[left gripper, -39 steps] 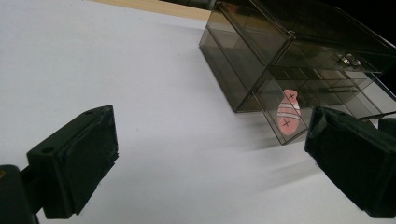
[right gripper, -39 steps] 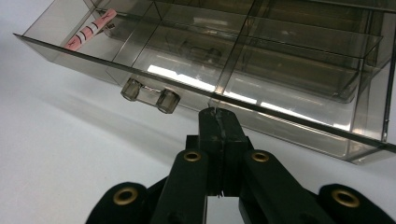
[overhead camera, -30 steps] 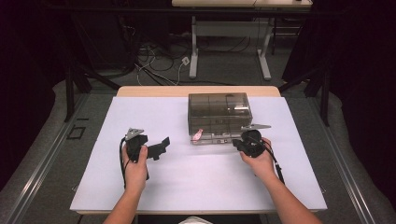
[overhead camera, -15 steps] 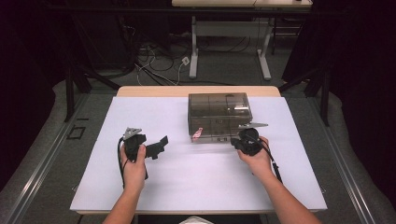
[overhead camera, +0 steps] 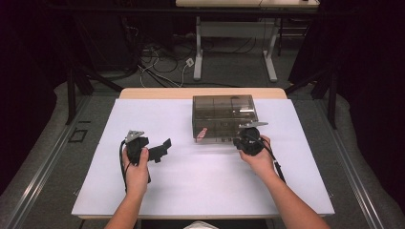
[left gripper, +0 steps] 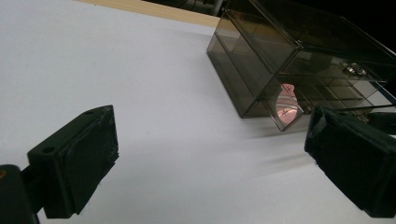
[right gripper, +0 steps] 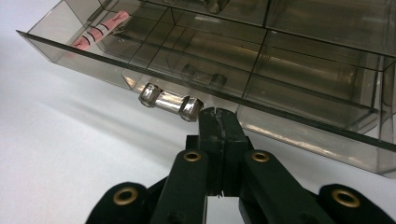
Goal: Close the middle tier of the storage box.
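A smoky clear plastic drawer box (overhead camera: 224, 112) stands on the white table top, right of centre. Its bottom drawer (right gripper: 299, 109) sticks out a little, and a pink item with black stripes (right gripper: 100, 30) lies in its left compartment. My right gripper (right gripper: 218, 114) is shut with nothing between its jaws. Its tip touches the drawer front just under the right end of the small metal handle (right gripper: 170, 101). My left gripper (left gripper: 210, 154) is open and empty above the bare table, left of the box and pointing toward it. The pink item (left gripper: 287, 105) is also in the left gripper view.
White sheet (overhead camera: 191, 181) covers the table, with a wooden edge (overhead camera: 157, 93) at the far side. Beyond the table are cables on the floor and white desk legs (overhead camera: 198, 52). Bare table lies to the left of the box and in front of it.
My right gripper has edged slightly toward the box, and the drawer front seems to have slid in a little with it. The left gripper has kept still.
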The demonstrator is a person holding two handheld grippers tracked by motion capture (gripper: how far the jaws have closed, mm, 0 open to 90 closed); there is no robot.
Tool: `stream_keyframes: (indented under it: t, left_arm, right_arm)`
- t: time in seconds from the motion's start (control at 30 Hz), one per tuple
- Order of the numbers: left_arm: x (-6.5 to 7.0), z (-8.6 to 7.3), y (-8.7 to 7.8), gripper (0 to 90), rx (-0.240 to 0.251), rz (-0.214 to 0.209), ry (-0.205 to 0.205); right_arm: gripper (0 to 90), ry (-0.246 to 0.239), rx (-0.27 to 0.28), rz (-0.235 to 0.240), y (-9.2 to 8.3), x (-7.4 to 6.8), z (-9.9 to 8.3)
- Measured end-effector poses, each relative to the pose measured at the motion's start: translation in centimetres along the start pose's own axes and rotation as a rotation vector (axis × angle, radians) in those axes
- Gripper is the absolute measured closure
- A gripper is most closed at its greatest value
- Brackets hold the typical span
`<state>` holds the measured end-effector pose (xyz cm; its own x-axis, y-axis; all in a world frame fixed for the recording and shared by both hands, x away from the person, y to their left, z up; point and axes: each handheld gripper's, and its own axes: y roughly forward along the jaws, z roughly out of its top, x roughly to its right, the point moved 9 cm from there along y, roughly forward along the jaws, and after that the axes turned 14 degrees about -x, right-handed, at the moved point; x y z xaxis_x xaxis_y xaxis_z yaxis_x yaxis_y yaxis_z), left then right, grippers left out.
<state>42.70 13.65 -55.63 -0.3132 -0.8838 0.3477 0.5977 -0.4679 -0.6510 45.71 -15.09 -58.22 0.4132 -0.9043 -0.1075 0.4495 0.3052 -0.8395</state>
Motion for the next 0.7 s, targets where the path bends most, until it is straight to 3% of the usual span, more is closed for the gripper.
stream_keyframes:
  t: [0.7]
  left_arm:
    - [-0.3,-0.1,0.0,2.9,-0.002,0.002,-0.007]
  right_arm:
    - [90.0,0.028,0.011,-0.001,0.9,0.3,1.4]
